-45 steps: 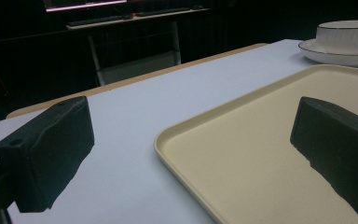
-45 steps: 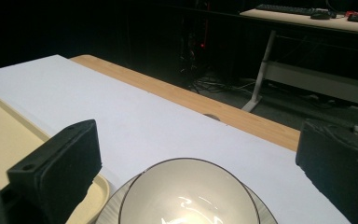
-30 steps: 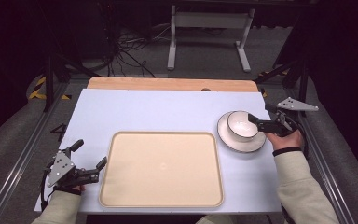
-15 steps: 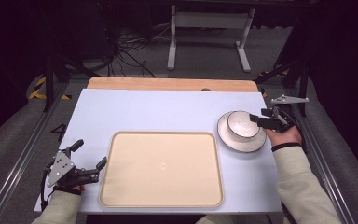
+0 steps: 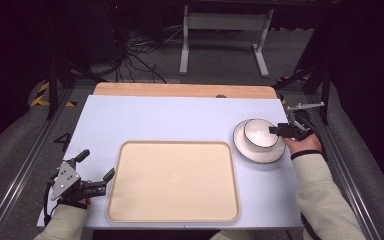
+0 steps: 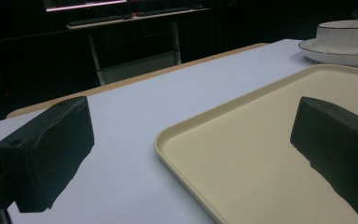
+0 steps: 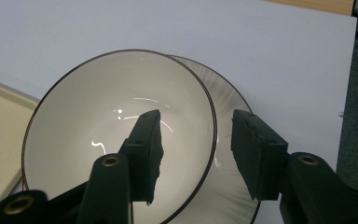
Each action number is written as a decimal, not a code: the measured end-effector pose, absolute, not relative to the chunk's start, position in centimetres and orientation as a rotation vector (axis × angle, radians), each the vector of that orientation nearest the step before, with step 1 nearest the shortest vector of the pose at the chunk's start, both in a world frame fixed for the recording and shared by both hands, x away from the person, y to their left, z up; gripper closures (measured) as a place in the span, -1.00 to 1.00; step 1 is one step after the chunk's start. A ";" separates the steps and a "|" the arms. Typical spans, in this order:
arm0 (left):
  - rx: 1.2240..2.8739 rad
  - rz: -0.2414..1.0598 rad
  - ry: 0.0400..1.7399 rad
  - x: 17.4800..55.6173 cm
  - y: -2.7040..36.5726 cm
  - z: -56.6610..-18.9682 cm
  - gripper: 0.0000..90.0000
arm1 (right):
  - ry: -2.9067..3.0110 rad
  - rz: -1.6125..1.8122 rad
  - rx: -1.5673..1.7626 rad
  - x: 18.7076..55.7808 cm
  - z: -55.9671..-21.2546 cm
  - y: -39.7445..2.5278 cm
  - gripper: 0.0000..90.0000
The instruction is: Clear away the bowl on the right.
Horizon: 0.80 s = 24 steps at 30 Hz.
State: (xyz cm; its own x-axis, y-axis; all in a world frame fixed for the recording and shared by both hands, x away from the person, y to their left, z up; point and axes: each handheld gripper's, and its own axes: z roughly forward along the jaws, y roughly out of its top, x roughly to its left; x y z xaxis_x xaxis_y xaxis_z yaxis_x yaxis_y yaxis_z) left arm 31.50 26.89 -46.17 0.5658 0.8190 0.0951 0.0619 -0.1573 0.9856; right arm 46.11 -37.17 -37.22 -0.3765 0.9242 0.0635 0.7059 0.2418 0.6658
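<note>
Two containers matter here: the white bowl point(image 5: 258, 134) and the cream tray point(image 5: 173, 180). Taking the tray as your landmark, the bowl sits just beyond its far right corner, standing upright on a white plate point(image 5: 275, 152) on the pale surface point(image 5: 170, 120). The plate lies close to the tray's corner, though you cannot tell from the high view whether the two touch. Nothing lies in the bowl; its inside is bare and glossy, with a thin dark line round the rim. The tray's flat bed is bare as well.

Your right tool point(image 7: 196, 140) straddles the bowl's near wall, one jaw inside the bowl and the other outside over the plate. The jaws stand a moderate way apart, with a gap showing on either side of the rim, so they do not yet grip it.

Your left tool point(image 5: 94, 169) rests low at the tray's near left corner, jaws spread wide with nothing between them; in the left gripper view one jaw hangs over the surface and the other over the tray's bed.
</note>
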 end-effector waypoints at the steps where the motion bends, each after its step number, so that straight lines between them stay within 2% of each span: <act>1: 1.607 0.791 0.759 31.5 26.9 -46.2 -1.00 | 2.183 0.877 1.509 46.2 -37.3 -37.1 0.21; 12: 1.609 0.791 0.759 31.5 26.9 -46.2 -1.00 | 2.238 0.804 1.558 47.3 -38.4 -36.9 0.41; 20: 1.610 0.791 0.758 31.5 26.9 -46.2 -1.00 | 2.251 0.756 1.573 47.6 -38.6 -36.9 0.75; 24: 1.610 0.791 0.758 31.5 26.9 -46.2 -1.00 | 2.256 0.714 1.582 47.8 -38.4 -36.7 0.84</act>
State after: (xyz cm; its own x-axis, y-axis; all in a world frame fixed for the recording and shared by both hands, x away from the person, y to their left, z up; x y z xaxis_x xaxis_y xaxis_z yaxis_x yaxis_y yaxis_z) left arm 31.49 26.90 -46.16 0.5671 0.8179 0.0973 0.0623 -0.1604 0.9851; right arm 47.77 -36.70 -38.44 -0.3523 0.9349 0.0427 0.7892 0.2722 0.5506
